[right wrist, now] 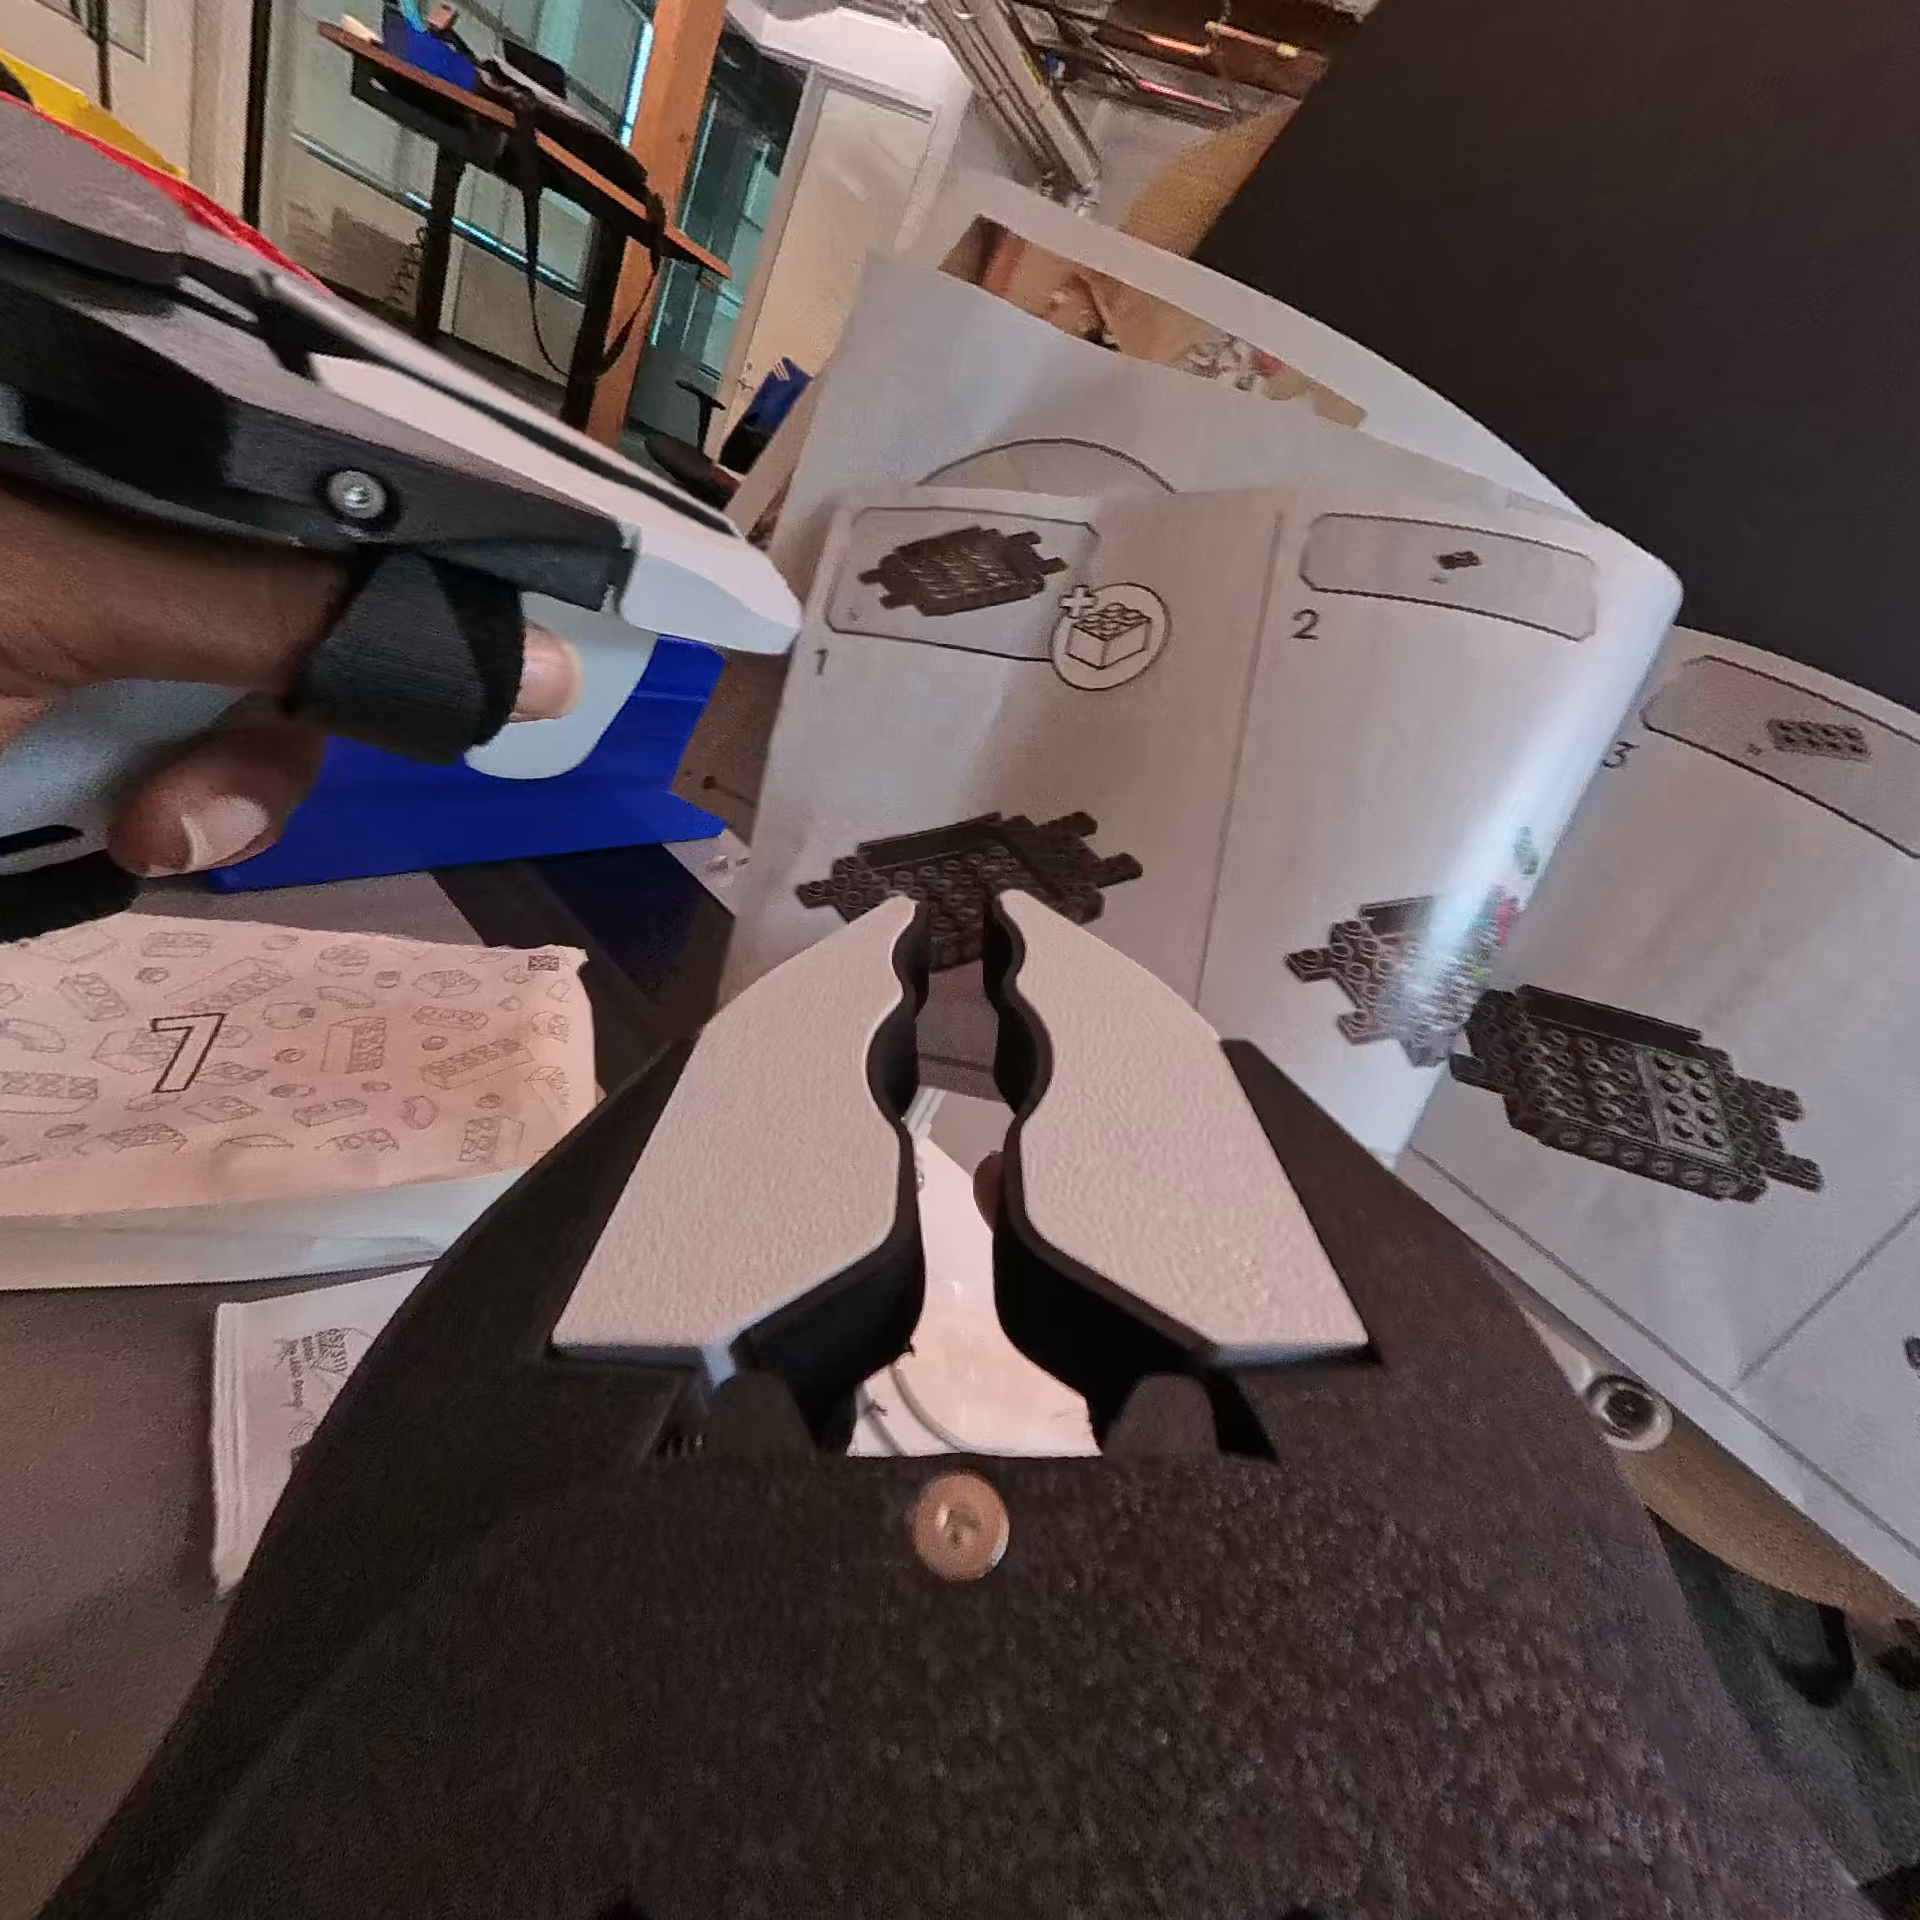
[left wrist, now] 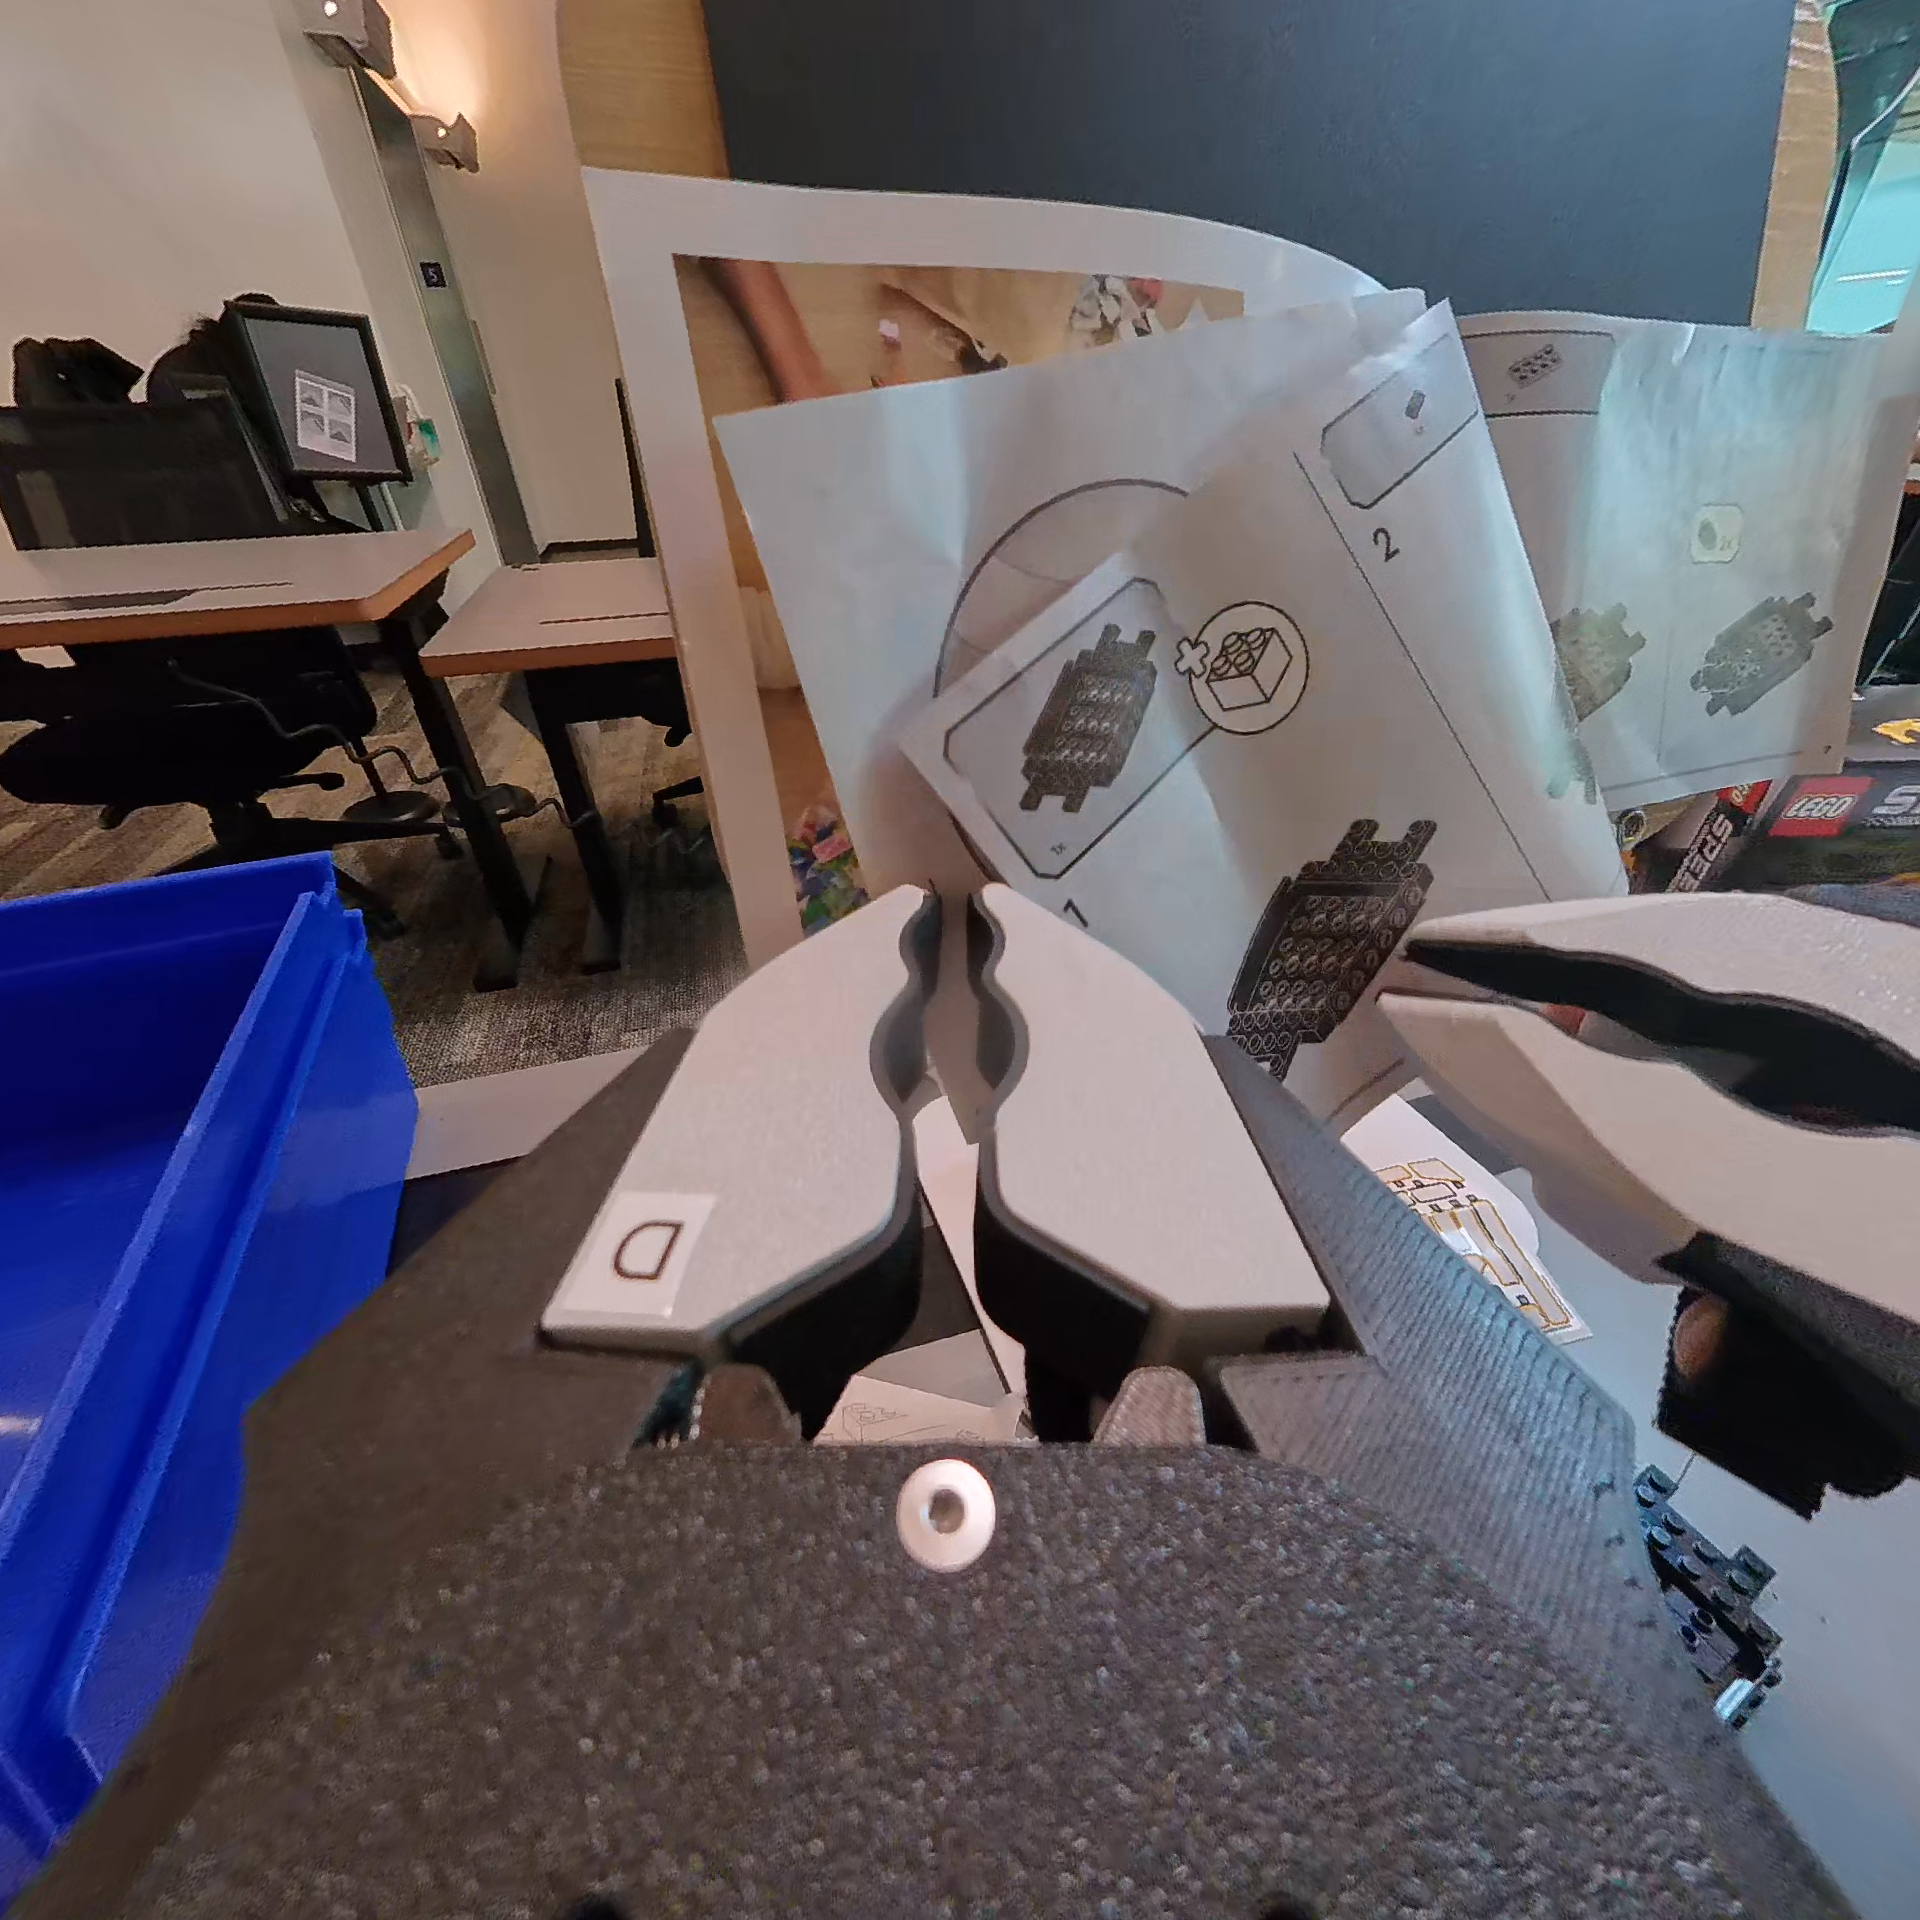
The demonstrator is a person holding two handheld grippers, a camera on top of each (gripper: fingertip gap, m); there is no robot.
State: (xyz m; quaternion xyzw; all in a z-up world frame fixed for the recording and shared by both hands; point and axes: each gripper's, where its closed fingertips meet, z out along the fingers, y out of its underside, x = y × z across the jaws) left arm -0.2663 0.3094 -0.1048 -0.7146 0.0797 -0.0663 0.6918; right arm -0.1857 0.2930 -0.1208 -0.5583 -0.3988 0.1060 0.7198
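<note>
Propped upright behind both tools: an open instruction booklet (left wrist: pixel 1195 665), pages fanned. At left, a blue bin (left wrist: pixel 177 1195). Left gripper (left wrist: pixel 954 914) pinched nearly closed on a booklet page edge. Right gripper (right wrist: pixel 954 920) slightly parted just before the booklet, possibly touching paper, grip unclear. Nearby, a printed paper bag (right wrist: pixel 260 1070).

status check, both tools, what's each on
Left tool shut on white instruction booklet. Right tool slightly open at its lower edge. Blue plastic bin left.
</note>
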